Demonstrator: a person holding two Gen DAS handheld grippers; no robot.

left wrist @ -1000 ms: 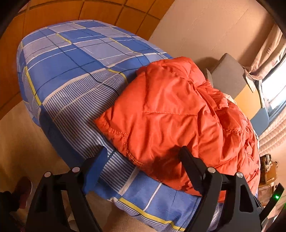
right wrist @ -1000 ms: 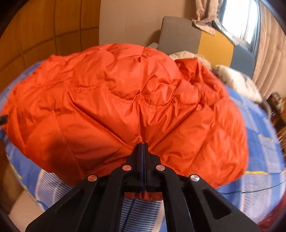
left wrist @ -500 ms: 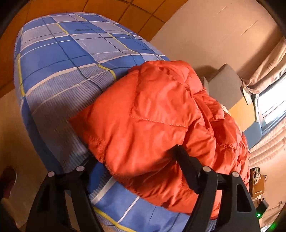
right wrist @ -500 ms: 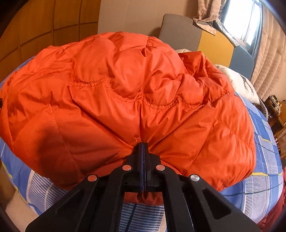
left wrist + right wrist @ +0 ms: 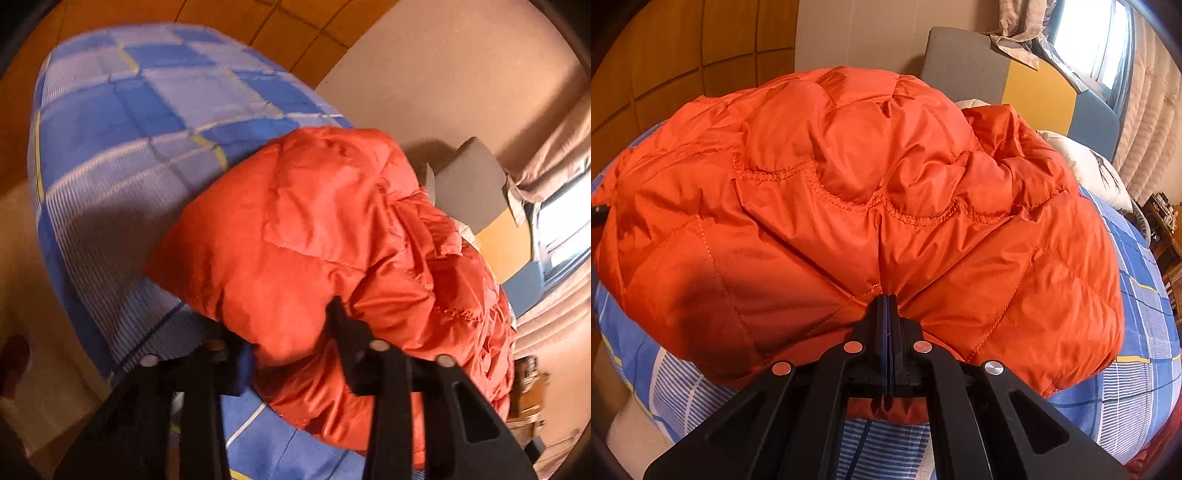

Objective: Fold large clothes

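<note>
Since a second ago, closed in on the jacket point(image 5: 332, 236): left gripper point(image 5: 291, 332) now pushed into its near edge, jaws apart with padded fabric bulging between them, not yet pinched. Ahead of both jaws, bed point(image 5: 122, 122) in blue check, jacket heaped on it, orange, quilted, bunched. Right gripper point(image 5: 887, 306) clenched on a fold of jacket, fabric fanning out from the tips. Beyond the jacket, pillow point(image 5: 1089, 166).
</note>
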